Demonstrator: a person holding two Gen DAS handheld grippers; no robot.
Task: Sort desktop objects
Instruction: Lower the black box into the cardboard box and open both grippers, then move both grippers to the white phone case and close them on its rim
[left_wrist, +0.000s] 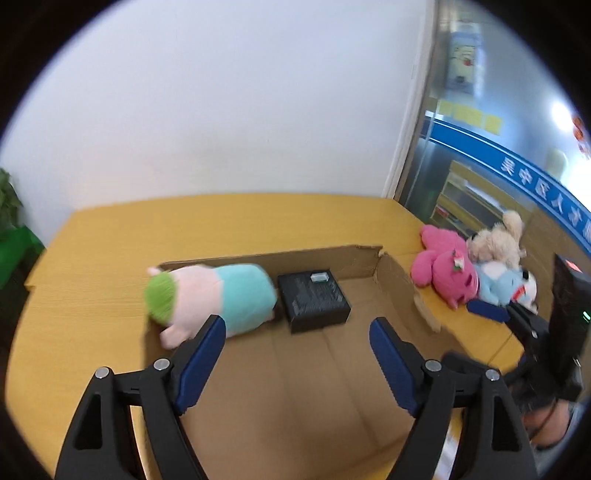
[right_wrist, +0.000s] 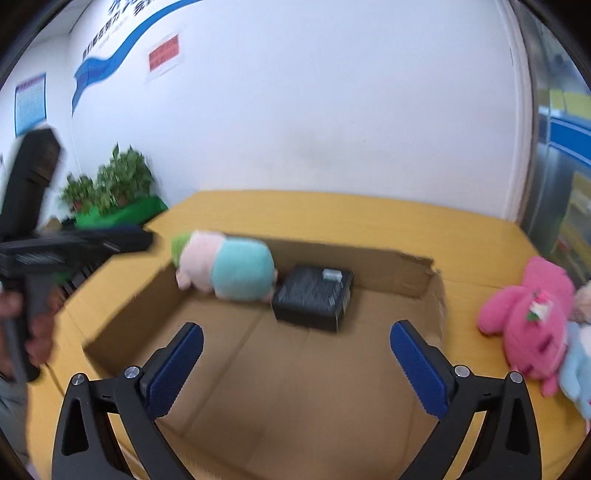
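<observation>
Sorting looks partway done. Left wrist view: the left gripper (left_wrist: 297, 326) stands released and empty above the cardboard box (left_wrist: 314, 369), where a pastel plush (left_wrist: 218, 299) and black case (left_wrist: 314, 301) already lie at centre. Right wrist view: the right gripper (right_wrist: 295, 341) gapes wide, empty; the pink plush (right_wrist: 528, 317) (right edge, on the table) seems the next pick, needing a reach rightward.

Past your right gripper, up and left, potted plants (right_wrist: 110, 181) sit on a green stand (right_wrist: 122, 214) against the white wall (right_wrist: 332, 110), with a red notice (right_wrist: 164, 55) and blue poster (right_wrist: 30, 103) higher up. Far right of your left gripper, a blue banner (left_wrist: 517, 166) crosses the glass partition (left_wrist: 480, 92), with yellow sticky notes (left_wrist: 469, 118) above it and wooden shelving (left_wrist: 469, 199) behind it.
</observation>
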